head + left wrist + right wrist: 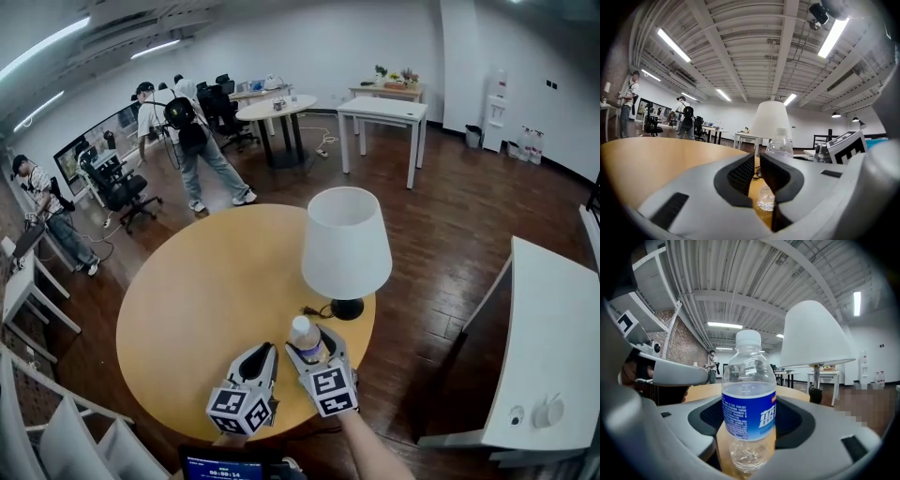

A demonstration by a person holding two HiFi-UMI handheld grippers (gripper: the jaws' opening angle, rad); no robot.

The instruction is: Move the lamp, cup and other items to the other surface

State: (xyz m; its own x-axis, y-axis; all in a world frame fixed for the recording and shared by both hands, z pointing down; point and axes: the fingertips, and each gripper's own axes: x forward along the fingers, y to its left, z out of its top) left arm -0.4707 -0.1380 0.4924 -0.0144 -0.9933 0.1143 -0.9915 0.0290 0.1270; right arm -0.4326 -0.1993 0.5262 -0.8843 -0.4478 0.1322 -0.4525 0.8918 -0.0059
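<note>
A clear water bottle [305, 336] with a blue label [749, 414] stands near the front edge of the round yellow table [206, 291]. My right gripper [312, 343] is shut on it, with a pad against each side of the label. Just beyond stands the lamp [346, 244], with a white shade and a black base; it also shows in the left gripper view [771, 119] and the right gripper view [815, 333]. My left gripper [260, 356] sits beside the right one, its jaws drawn together on nothing [757, 171]. No cup is in sight.
The lamp's black cord [312, 310] lies by its base. A white table [553, 347] with two small objects stands to the right across a gap of wooden floor. People, office chairs and more tables [380, 111] fill the back. White shelving [56, 422] is at lower left.
</note>
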